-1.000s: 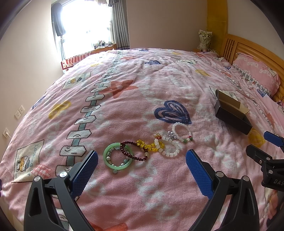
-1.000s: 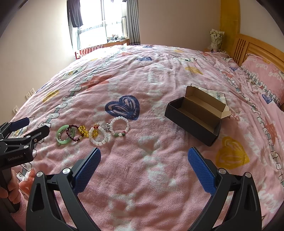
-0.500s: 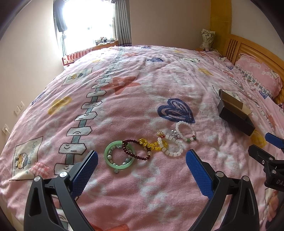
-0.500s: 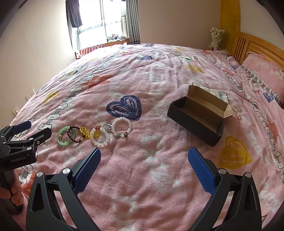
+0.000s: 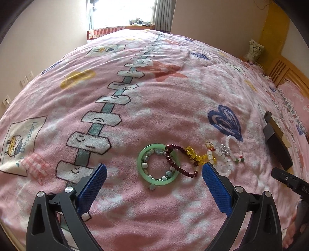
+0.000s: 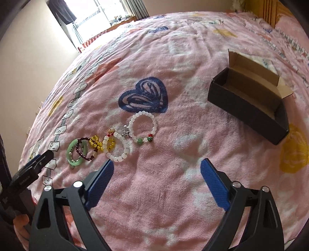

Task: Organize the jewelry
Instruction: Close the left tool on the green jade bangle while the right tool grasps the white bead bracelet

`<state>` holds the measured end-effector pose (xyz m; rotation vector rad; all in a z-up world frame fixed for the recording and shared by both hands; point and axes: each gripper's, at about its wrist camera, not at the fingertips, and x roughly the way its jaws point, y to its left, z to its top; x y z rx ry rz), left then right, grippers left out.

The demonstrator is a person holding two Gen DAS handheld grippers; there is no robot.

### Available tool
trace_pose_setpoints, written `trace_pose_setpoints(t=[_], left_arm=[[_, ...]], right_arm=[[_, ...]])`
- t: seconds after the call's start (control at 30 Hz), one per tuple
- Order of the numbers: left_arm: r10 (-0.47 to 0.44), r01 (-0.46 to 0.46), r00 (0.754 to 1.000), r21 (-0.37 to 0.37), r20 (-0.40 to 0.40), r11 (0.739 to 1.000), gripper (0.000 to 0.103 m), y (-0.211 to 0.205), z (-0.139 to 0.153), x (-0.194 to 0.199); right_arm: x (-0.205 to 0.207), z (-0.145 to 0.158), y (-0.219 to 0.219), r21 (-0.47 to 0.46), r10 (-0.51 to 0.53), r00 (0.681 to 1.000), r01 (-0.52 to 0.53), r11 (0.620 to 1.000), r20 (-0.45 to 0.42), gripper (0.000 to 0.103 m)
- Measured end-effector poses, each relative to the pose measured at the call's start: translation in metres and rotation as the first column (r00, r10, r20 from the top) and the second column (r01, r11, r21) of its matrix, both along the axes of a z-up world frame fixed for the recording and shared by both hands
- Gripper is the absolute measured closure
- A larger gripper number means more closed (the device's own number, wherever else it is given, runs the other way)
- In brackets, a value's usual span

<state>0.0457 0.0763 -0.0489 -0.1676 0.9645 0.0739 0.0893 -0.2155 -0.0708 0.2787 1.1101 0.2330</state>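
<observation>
Several bracelets lie in a row on the pink blanket. From left: a green jade bangle (image 5: 140, 165) (image 6: 70, 152) with a pale bead bracelet inside it, a dark red bead bracelet (image 5: 174, 162) (image 6: 81, 152), a yellow bead bracelet (image 5: 195, 156) (image 6: 96, 144), and two white bead bracelets (image 5: 226, 168) (image 6: 143, 123). An open black box (image 6: 249, 110) (image 5: 278, 148) with a brown inside sits to the right. My left gripper (image 5: 154, 169) is open, low over the green bangle. My right gripper (image 6: 156, 164) has its jaws closing with nothing between them, just short of the white bracelets.
The pink blanket (image 5: 154, 100) covers the whole bed. A wooden headboard (image 5: 289, 75) and pink pillow (image 5: 297, 96) lie at the far right. A window (image 5: 123, 11) with curtains is beyond the bed. A hand grips the left gripper's handle at the right wrist view's lower left.
Both grippers have dropped closer to the bed and moved toward the bracelets, rolling as they went. The right gripper's jaws have narrowed somewhat. The bracelets and box stayed put.
</observation>
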Motion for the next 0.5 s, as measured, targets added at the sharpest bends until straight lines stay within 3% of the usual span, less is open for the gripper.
trace_pose_setpoints(t=[0.1, 0.13, 0.33, 0.4, 0.5], left_arm=[[0.009, -0.009, 1.000, -0.018, -0.017, 1.000, 0.009, 0.007, -0.007, 0.005], [0.008, -0.008, 1.000, -0.021, -0.025, 1.000, 0.011, 0.008, -0.009, 0.007], [0.049, -0.053, 0.995, -0.045, -0.085, 0.998, 0.020, 0.026, -0.032, 0.024], [0.060, -0.068, 0.992, -0.065, -0.114, 0.996, 0.029, 0.032, -0.041, 0.030], [0.066, -0.077, 0.987, -0.070, -0.145, 0.995, 0.034, 0.036, -0.050, 0.035]], right_arm=[[0.017, -0.013, -0.001, 0.052, -0.026, 0.998, 0.030, 0.998, -0.061, 0.034], [0.021, -0.016, 0.000, 0.050, -0.029, 0.997, 0.032, 0.998, -0.071, 0.043], [0.046, -0.033, 0.004, 0.025, -0.048, 0.994, 0.051, 0.998, -0.097, 0.066], [0.050, -0.038, 0.009, 0.010, -0.037, 0.995, 0.038, 0.999, -0.096, 0.069], [0.056, -0.042, 0.012, 0.009, -0.021, 0.995, 0.022, 1.000, -0.093, 0.071]])
